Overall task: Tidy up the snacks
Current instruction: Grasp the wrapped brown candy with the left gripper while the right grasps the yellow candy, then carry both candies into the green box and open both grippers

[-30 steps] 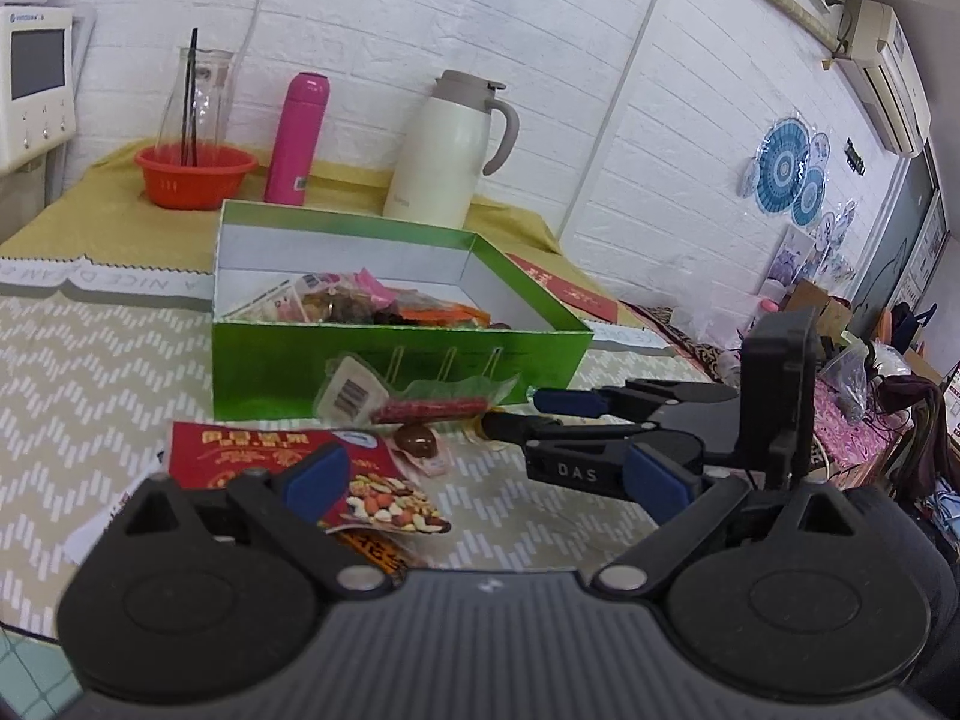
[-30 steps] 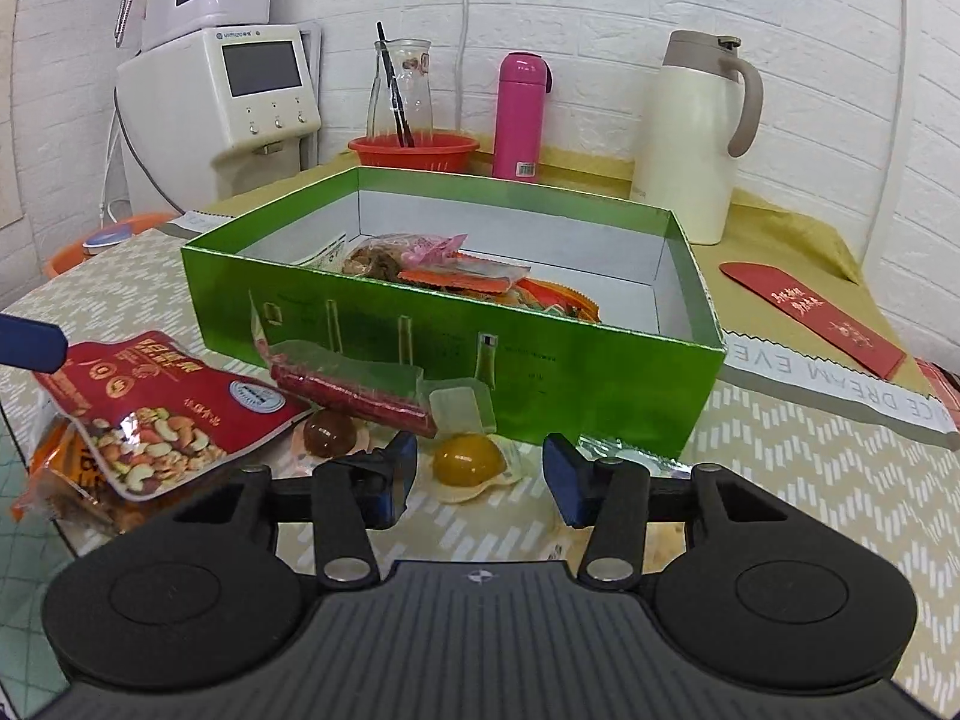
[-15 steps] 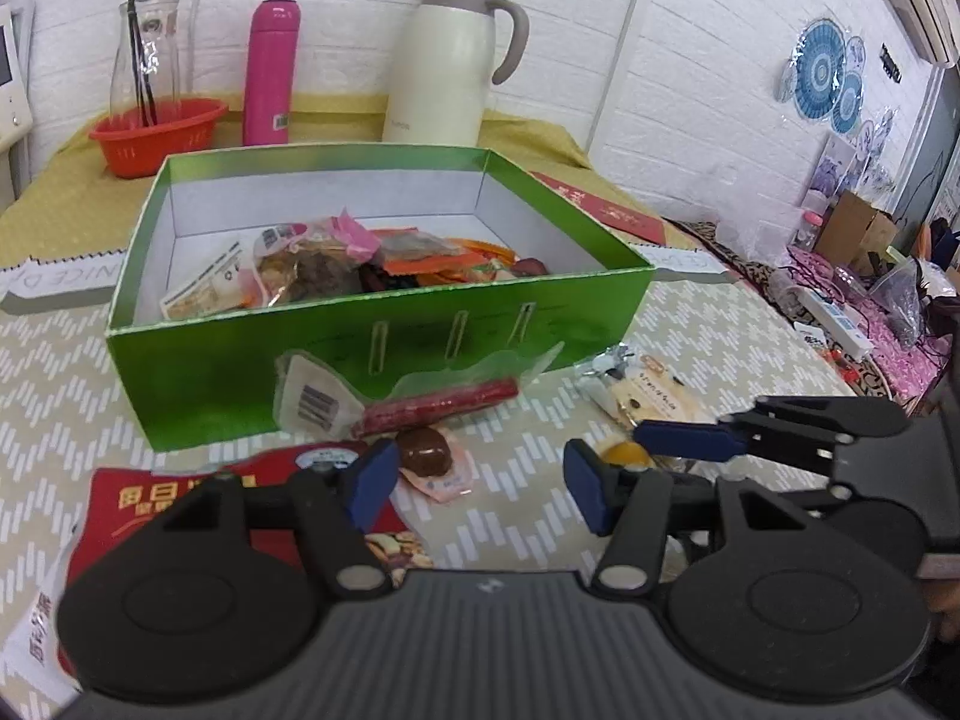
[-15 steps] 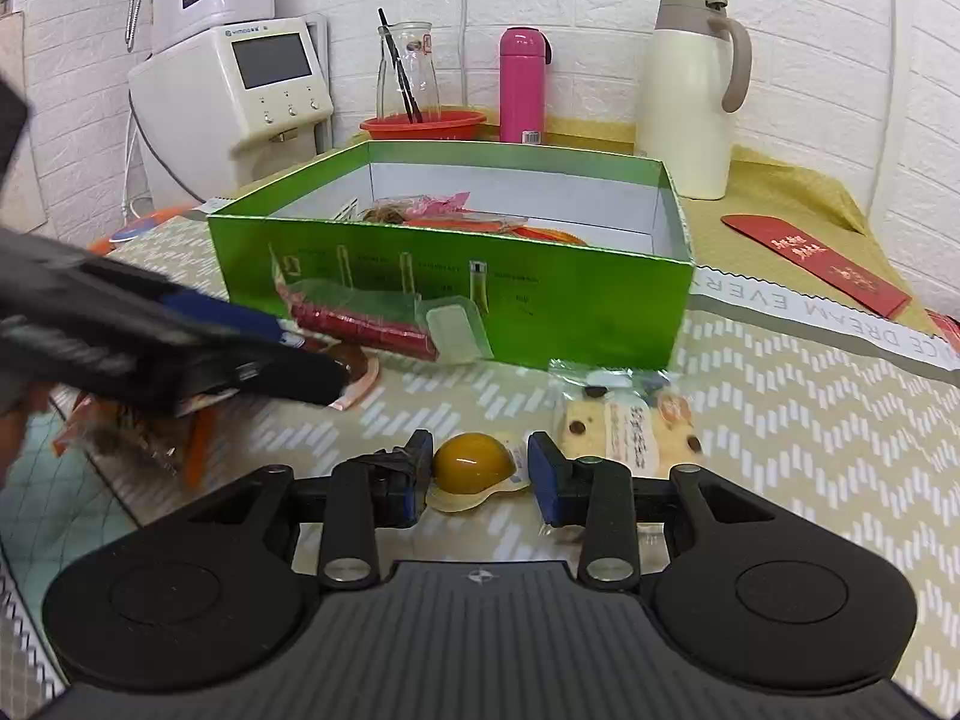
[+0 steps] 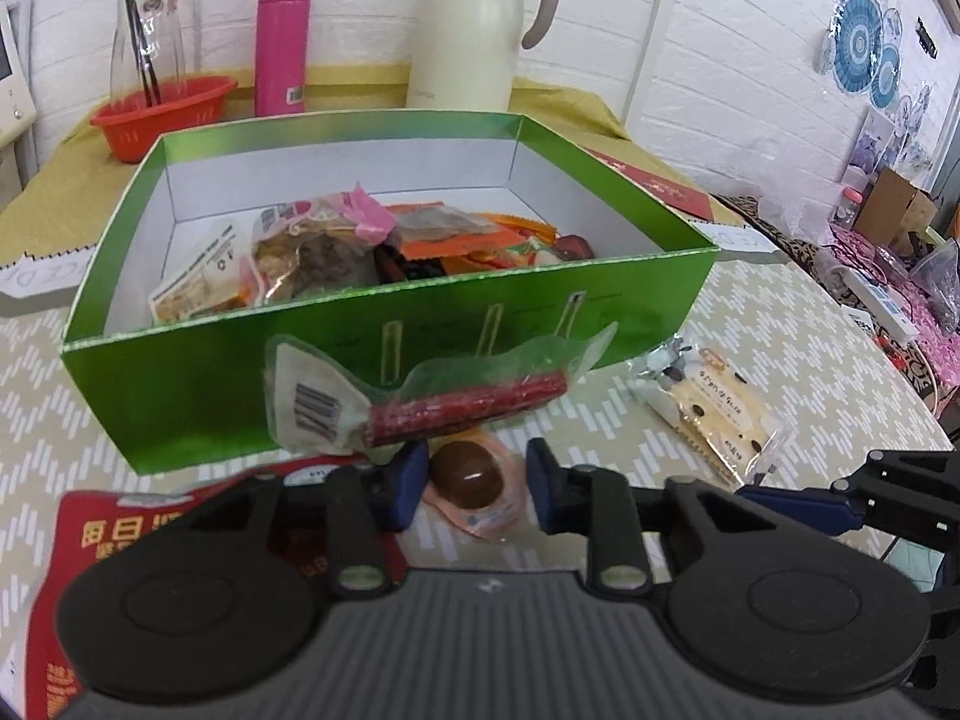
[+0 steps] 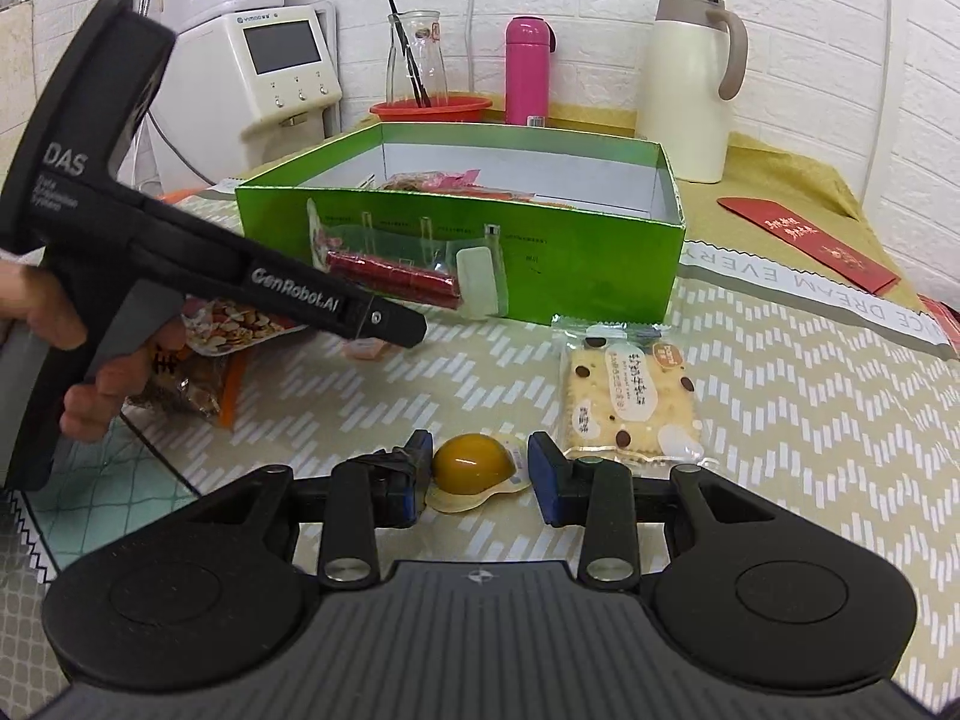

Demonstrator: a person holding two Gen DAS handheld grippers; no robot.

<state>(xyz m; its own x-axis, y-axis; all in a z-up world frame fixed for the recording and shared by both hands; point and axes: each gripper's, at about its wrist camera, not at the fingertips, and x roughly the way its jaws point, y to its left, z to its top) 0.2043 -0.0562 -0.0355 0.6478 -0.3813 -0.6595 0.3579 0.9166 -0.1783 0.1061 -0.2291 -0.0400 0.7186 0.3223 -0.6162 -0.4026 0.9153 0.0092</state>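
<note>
The black left gripper (image 6: pixel 384 324) at nine o'clock carries "DAS" and "GenRobot.AI". The tablecloth's white border strip (image 6: pixel 828 294) at three o'clock reads "DREAM EVERY". The white appliance (image 6: pixel 282 69) at eleven o'clock shows a brand, perhaps "VIMOO".

The tabletop (image 6: pixel 810 450) wears a chevron-patterned cloth. On it lie a green box (image 5: pixel 372 360), a red sausage stick (image 5: pixel 462 408) leaning on the box's front, a brown wrapped egg (image 5: pixel 465 474), a yellow one (image 6: pixel 474 463), a cracker packet (image 6: pixel 630 402) and a red nut bag (image 5: pixel 120 540) (partly hidden).
</note>
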